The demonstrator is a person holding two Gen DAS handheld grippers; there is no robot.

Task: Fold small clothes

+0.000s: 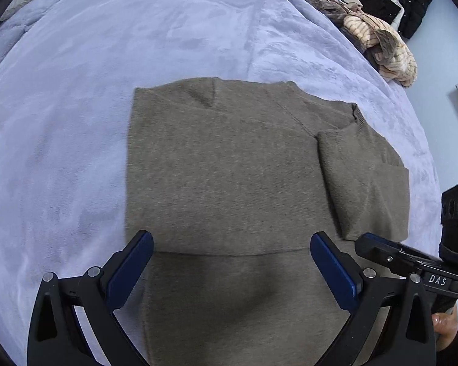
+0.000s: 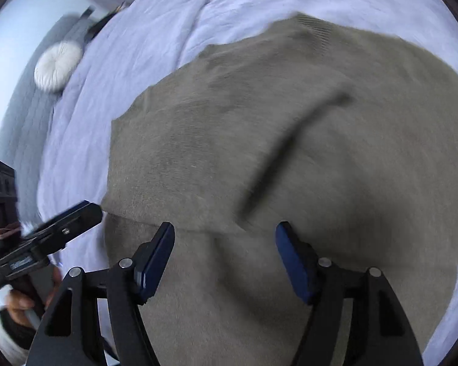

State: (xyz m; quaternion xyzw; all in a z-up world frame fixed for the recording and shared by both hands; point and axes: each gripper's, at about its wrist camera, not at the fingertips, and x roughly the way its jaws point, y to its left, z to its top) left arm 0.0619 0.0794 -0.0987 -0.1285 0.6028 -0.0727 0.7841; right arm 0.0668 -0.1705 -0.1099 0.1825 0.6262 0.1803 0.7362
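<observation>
Soft, floppy olive-grey knitted sweater (image 1: pixel 229 167) on a lilac blanket (image 1: pixel 76 122); both grippers (image 1: pixel 230 262) (image 2: pixel 224 254) gape empty; grasp the six-o'clock hem.

The sweater (image 1: pixel 229 167) is a fine, matt olive-grey knit with a ribbed edge. The blanket (image 1: pixel 107 61) under it is plush lavender fleece with a soft sheen. Both grippers (image 1: pixel 230 262) (image 2: pixel 226 253) are matt black plastic with bare metal pins; their pads (image 1: pixel 336 270) look like ridged dark-blue rubber.

Bedroom: bed w/ blanket (image 1: pixel 137 45), cushion (image 2: pixel 58 65)
</observation>
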